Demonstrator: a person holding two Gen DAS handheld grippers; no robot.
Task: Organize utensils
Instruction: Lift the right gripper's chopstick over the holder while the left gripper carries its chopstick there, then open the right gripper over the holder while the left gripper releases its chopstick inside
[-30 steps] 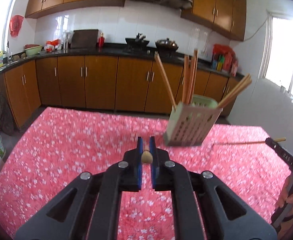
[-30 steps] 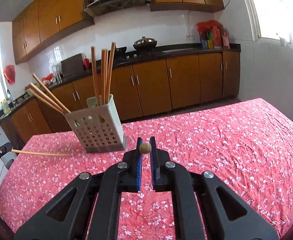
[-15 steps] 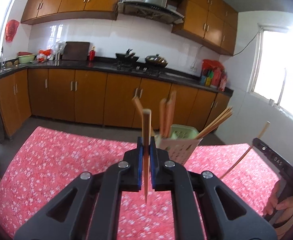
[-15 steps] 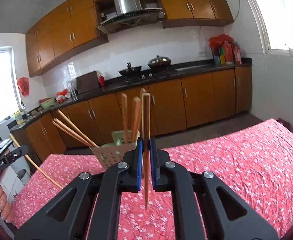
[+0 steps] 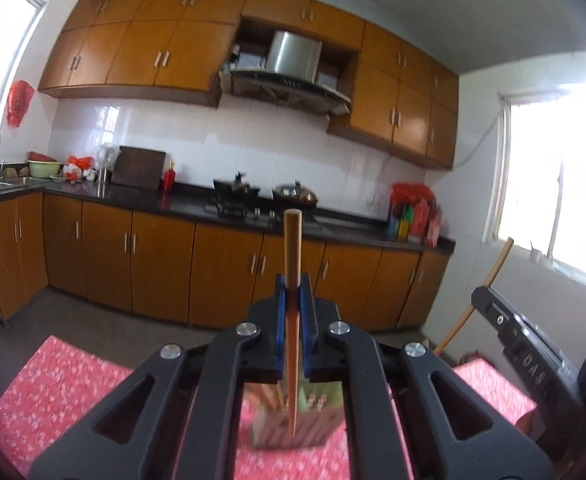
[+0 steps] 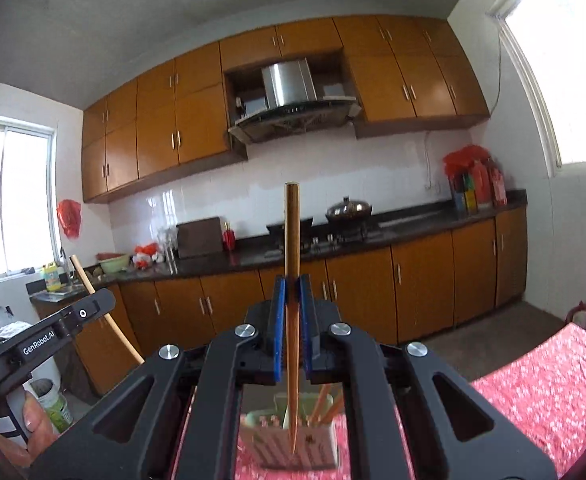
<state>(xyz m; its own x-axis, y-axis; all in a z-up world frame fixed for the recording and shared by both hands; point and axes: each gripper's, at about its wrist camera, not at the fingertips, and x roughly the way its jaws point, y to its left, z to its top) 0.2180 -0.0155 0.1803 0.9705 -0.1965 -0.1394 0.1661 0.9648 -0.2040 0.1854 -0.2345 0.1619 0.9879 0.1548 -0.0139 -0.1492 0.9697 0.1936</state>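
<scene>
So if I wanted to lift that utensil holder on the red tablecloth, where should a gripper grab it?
Probably the utensil holder by its upper rim, coming straight down from above: it stands upright with its top open. Pick a stretch of wall away from the chopsticks standing inside.

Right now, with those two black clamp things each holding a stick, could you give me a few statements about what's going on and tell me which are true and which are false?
1. The left gripper is shut on a chopstick. True.
2. The right gripper is empty. False: its blue pads clamp a second chopstick.
3. Both held chopsticks stand nearly upright with the thin tip downward. True.
4. The utensil holder lies tipped over on the kitchen counter. False: it stands on the red floral tablecloth, below the grippers.
5. The holder is empty. False: other chopsticks already lean inside it.
</scene>
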